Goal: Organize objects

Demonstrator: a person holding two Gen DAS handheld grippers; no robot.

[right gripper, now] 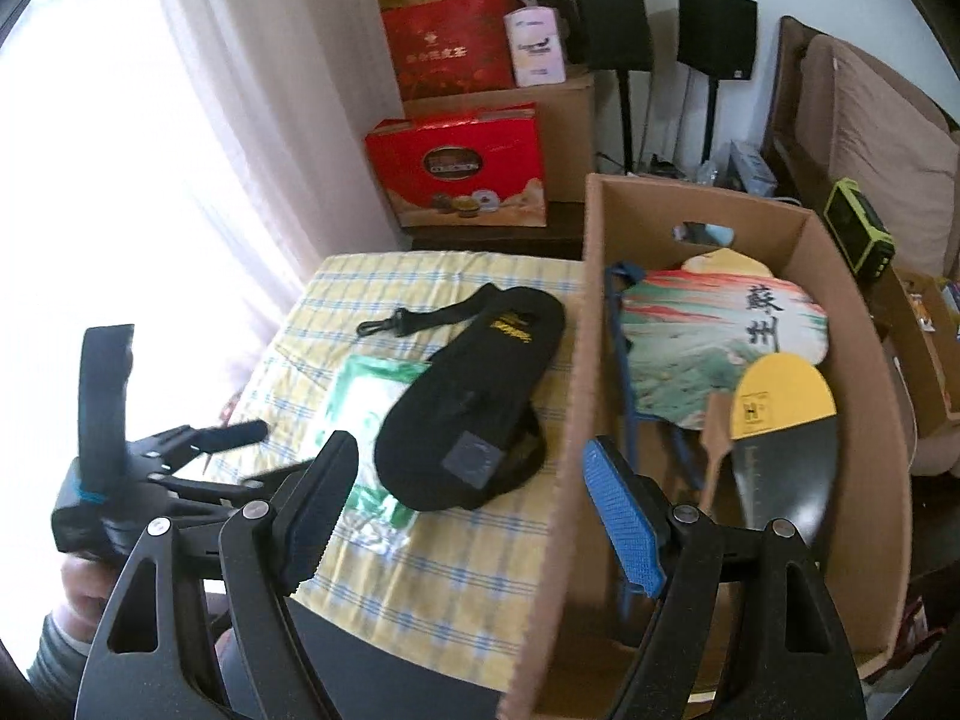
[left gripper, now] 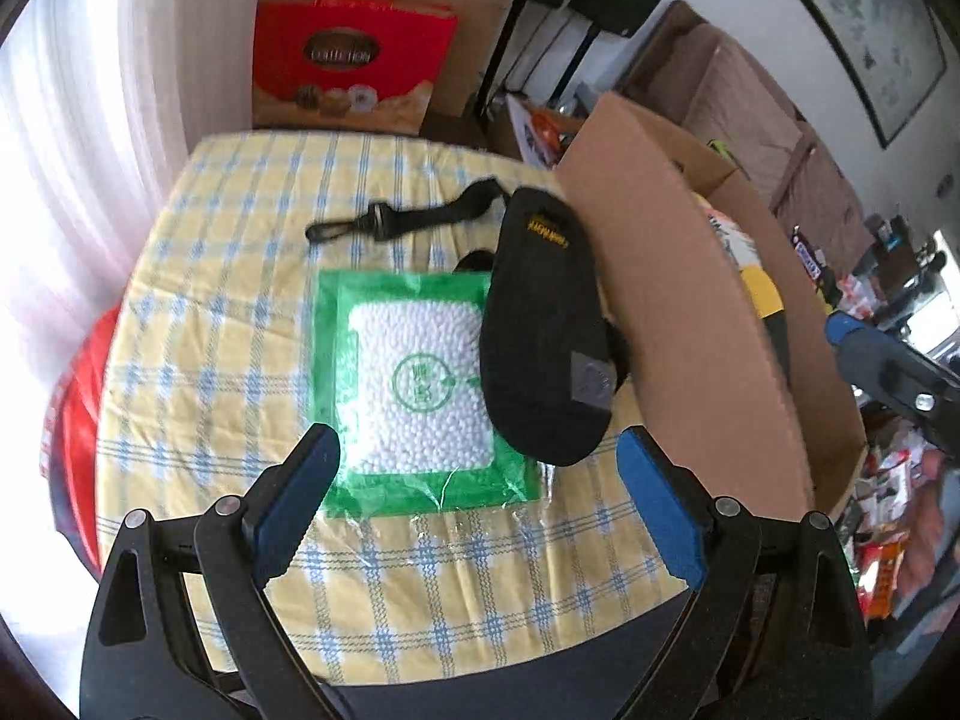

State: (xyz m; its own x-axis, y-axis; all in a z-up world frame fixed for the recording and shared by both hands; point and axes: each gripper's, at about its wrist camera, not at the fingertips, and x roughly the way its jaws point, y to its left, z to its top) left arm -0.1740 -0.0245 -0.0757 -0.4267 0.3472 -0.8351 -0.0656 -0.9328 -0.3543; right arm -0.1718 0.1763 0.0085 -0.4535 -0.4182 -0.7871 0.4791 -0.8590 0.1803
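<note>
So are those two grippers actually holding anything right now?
No, nothing. The left gripper is open above the green packet, and the right gripper is open near the black paddle case and cardboard box. Neither touches an object.

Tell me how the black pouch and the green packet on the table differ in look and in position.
The black pouch is dark, opaque fabric with yellow lettering and a strap; the green packet is clear plastic with a green border, showing white beads inside. The pouch is long and rounded; the packet is square and flat. The pouch lies partly on top of the packet and beside the cardboard box. Both rest on the checked tablecloth, ungripped.
</note>
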